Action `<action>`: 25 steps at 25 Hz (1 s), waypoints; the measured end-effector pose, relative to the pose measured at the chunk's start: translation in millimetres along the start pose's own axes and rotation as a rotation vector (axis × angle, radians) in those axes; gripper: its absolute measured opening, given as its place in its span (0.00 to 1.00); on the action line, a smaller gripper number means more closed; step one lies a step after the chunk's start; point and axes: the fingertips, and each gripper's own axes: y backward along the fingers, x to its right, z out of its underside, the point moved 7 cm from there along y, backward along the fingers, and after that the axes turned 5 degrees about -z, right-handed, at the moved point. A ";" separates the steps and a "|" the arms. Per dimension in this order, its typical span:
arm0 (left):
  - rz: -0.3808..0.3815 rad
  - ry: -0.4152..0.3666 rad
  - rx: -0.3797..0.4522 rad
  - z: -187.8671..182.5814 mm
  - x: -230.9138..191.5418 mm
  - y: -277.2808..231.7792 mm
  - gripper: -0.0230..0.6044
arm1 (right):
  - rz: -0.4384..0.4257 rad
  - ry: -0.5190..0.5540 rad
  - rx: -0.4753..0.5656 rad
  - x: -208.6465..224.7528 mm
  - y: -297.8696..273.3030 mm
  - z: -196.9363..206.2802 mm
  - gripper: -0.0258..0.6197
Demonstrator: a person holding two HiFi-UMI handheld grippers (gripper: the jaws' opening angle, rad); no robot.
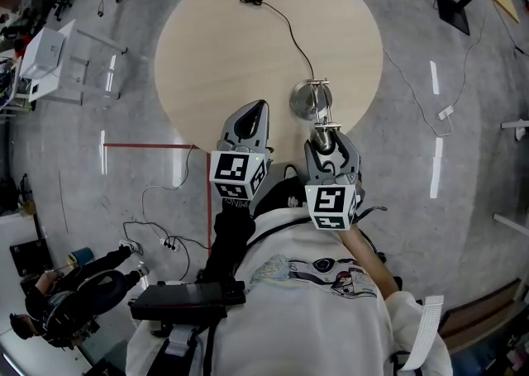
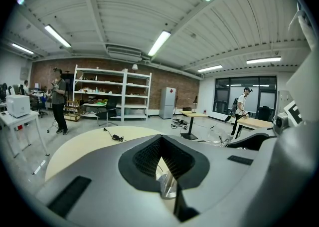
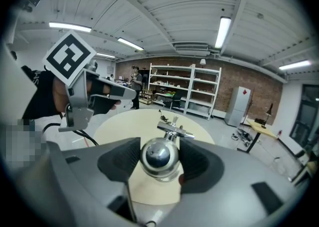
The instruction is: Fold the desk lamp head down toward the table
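At the near edge of the round table (image 1: 248,35) stands the desk lamp, its shiny base (image 1: 302,102) on the wood and its black cord (image 1: 285,23) trailing to the far side. The right gripper (image 1: 327,140) has its jaws closed on the lamp head (image 3: 159,157), a chrome dome that sits between the two dark pads and touches both. Beyond it, the arm joint (image 3: 172,127) stands above the tabletop. The left gripper (image 1: 258,110) hovers just beside the lamp, its jaws drawn together at the tips with nothing between them.

The grasp looks made, and the fold itself seems not yet begun. The next move probably calls for swinging the head downward about the joint, slowly, since the smooth dome could slip. The left gripper may need to steady the base.
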 end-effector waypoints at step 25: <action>-0.004 -0.002 -0.024 3.3 -1.1 -4.2 0.04 | 0.010 0.046 0.010 -5.8 -4.2 18.6 0.43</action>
